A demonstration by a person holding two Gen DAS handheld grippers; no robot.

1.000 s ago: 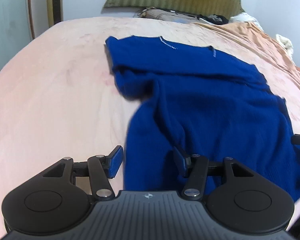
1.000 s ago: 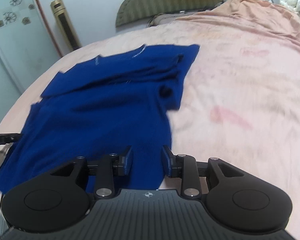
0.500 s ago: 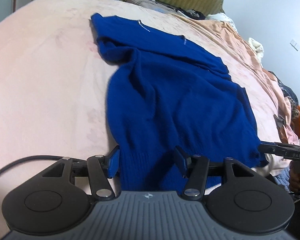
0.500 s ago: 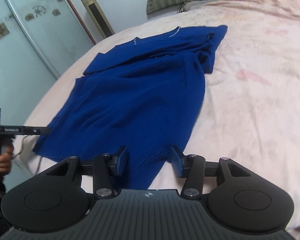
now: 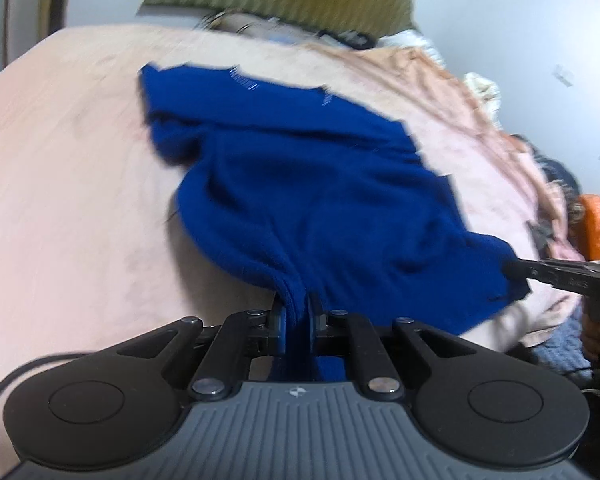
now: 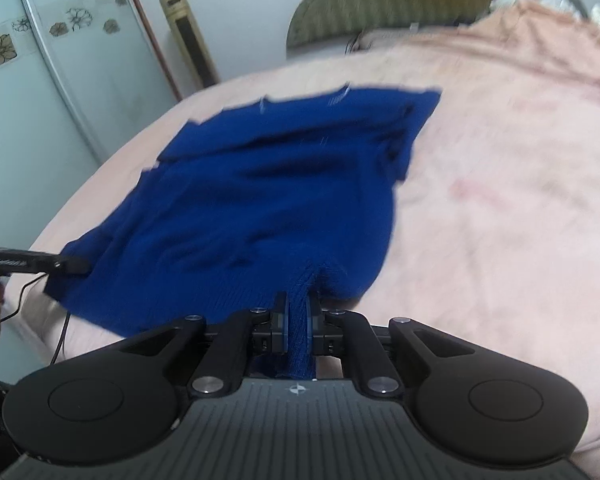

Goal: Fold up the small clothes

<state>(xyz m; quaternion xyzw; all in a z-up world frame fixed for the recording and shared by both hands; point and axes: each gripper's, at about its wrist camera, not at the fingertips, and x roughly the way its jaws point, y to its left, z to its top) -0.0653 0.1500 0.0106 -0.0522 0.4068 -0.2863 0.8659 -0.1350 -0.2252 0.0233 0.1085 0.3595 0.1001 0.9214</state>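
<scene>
The soft, floppy dark blue knitted sweater [image 5: 312,184] is pinched at its near hem corners by the left claw [image 5: 297,316] and the right claw [image 6: 298,314], so it should lift easily.

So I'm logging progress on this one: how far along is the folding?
Early. Done: the blue sweater lies spread on the pink bedsheet, sleeves apparently tucked in at the far end. In hand: the left claw and right claw are each shut on a near hem corner. Left: carry the hem toward the collar and finish folding.
</scene>
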